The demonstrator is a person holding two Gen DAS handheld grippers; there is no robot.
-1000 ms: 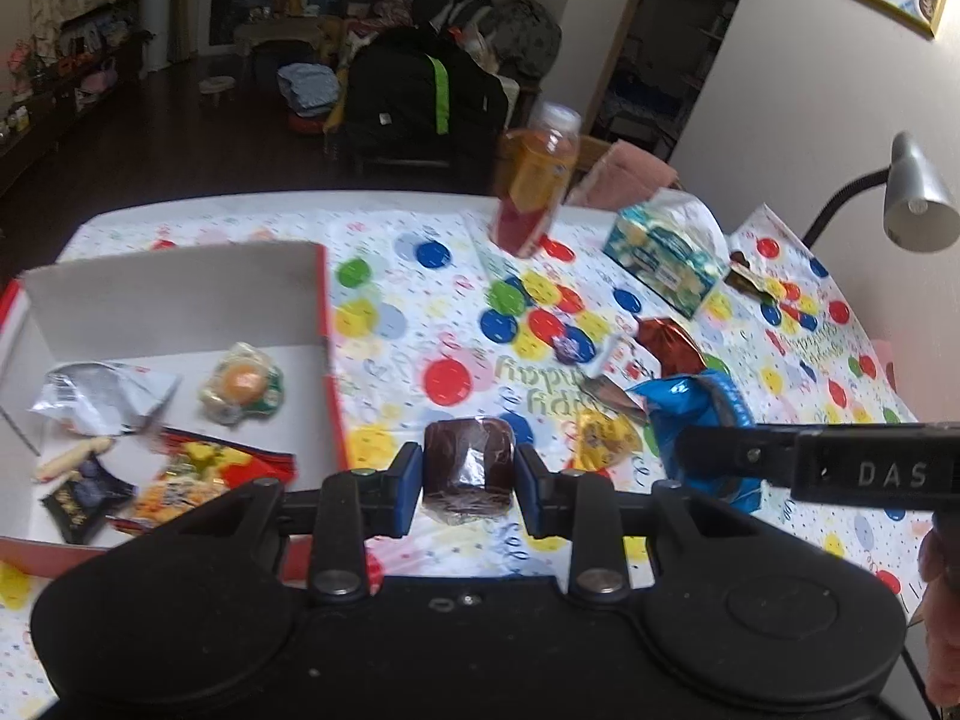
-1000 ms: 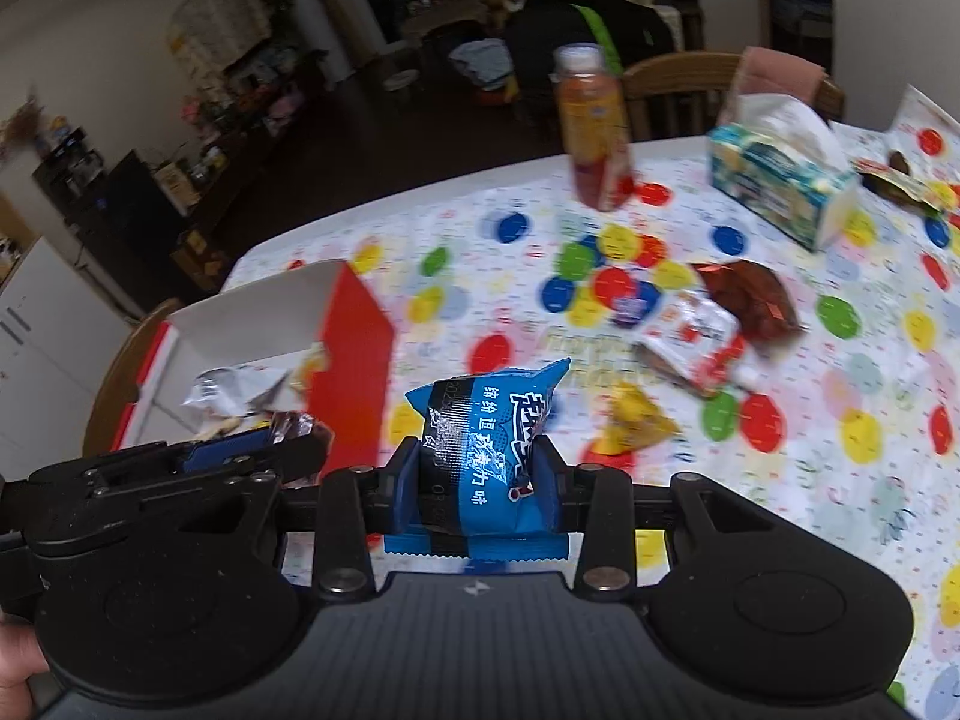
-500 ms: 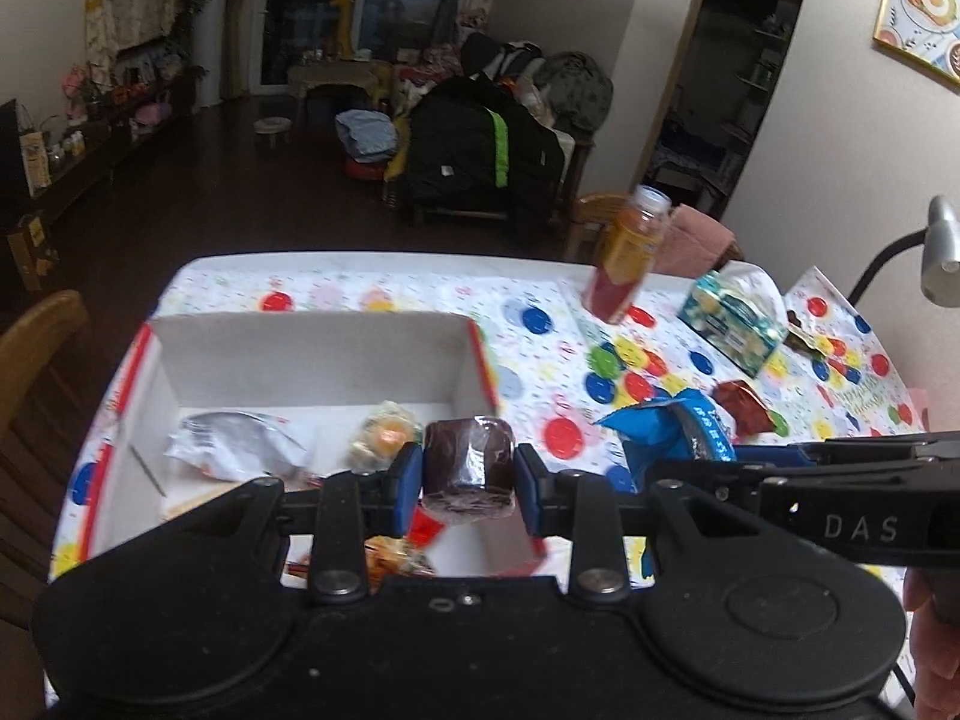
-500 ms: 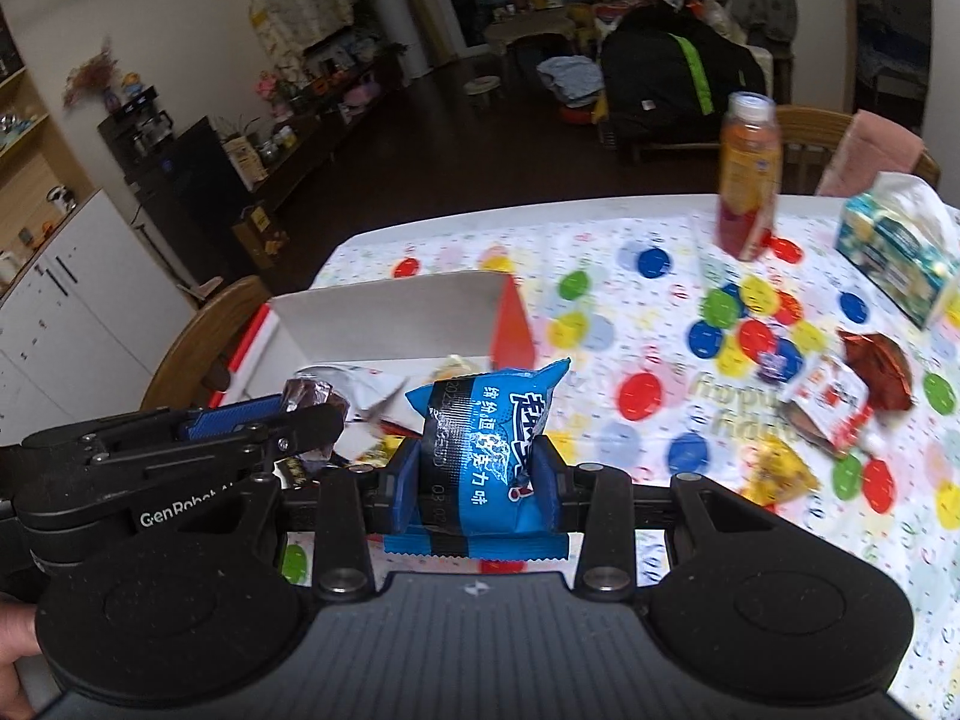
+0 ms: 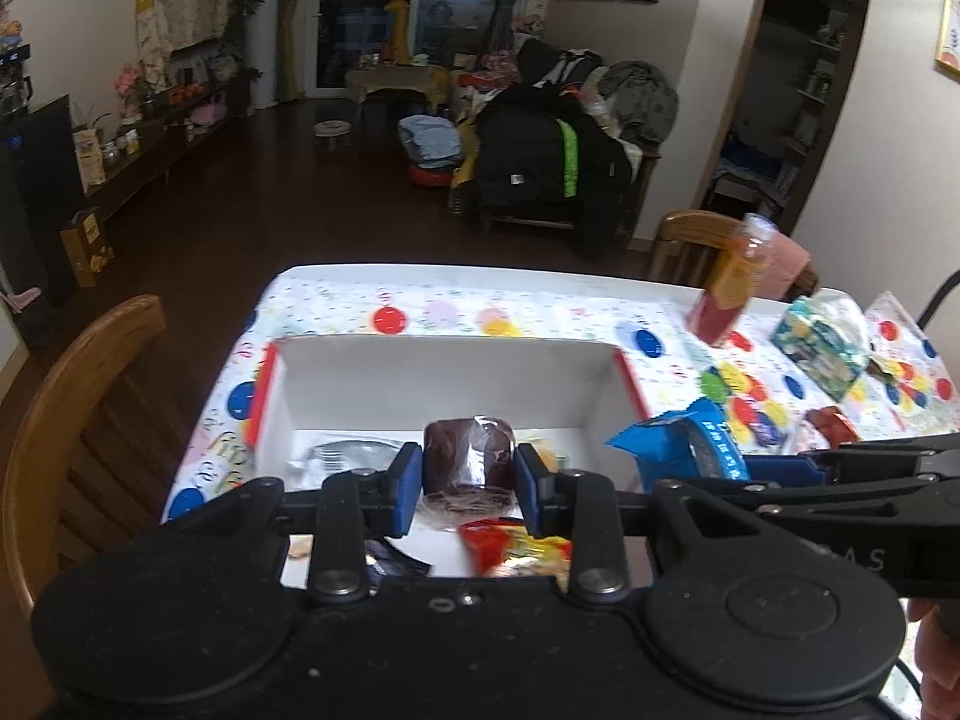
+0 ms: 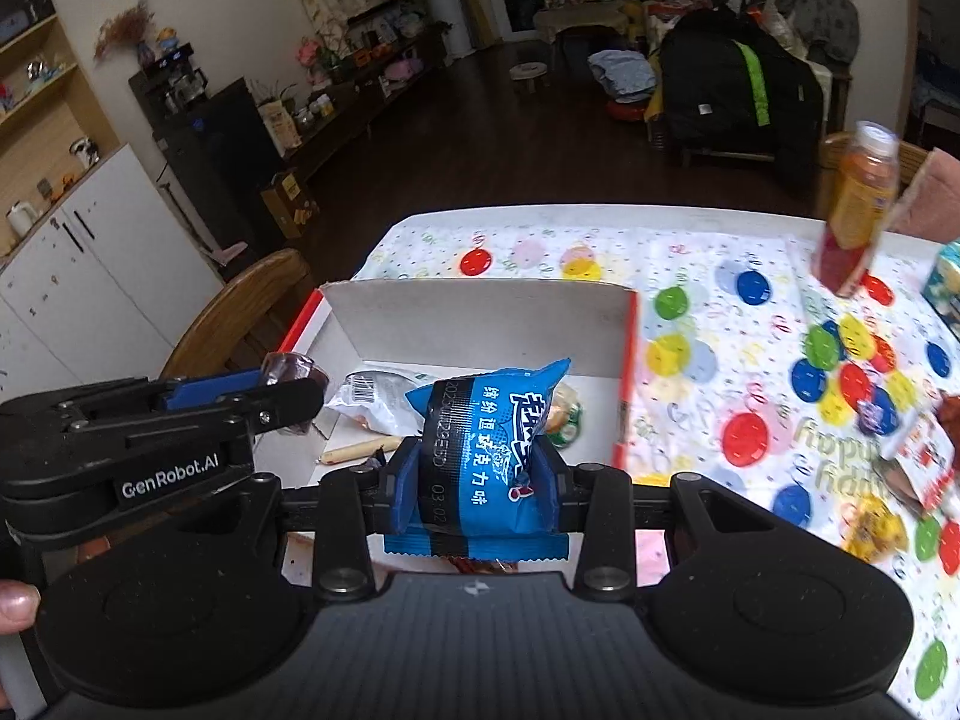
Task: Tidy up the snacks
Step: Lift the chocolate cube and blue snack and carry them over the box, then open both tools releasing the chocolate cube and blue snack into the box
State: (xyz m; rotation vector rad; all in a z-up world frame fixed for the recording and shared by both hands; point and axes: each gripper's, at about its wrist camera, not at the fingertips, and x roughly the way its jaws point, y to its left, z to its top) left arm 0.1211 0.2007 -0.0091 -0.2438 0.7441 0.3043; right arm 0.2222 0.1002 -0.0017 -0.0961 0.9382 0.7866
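My left gripper (image 5: 469, 474) is shut on a dark brown wrapped cake (image 5: 469, 461) and hangs above the white cardboard box (image 5: 444, 378) with red outer walls. My right gripper (image 6: 480, 480) is shut on a blue snack packet (image 6: 483, 444), also over the box (image 6: 480, 318). The left gripper (image 6: 282, 387) shows at the left of the right wrist view; the right one (image 5: 744, 468) reaches in from the right of the left wrist view. Inside the box lie a silver packet (image 6: 375, 396), a sausage stick (image 6: 360, 450) and a red-yellow packet (image 5: 510, 546).
On the balloon-print tablecloth (image 6: 720, 300) stand an orange drink bottle (image 6: 855, 210) and a tissue box (image 5: 819, 348). Loose snack packets (image 6: 918, 462) lie at the right. A wooden chair (image 5: 78, 408) stands at the table's left edge. A thumb (image 6: 18, 603) shows at the lower left.
Both grippers moved left from the loose snacks to above the box, each still holding its snack. The box now lies straight ahead in both views.
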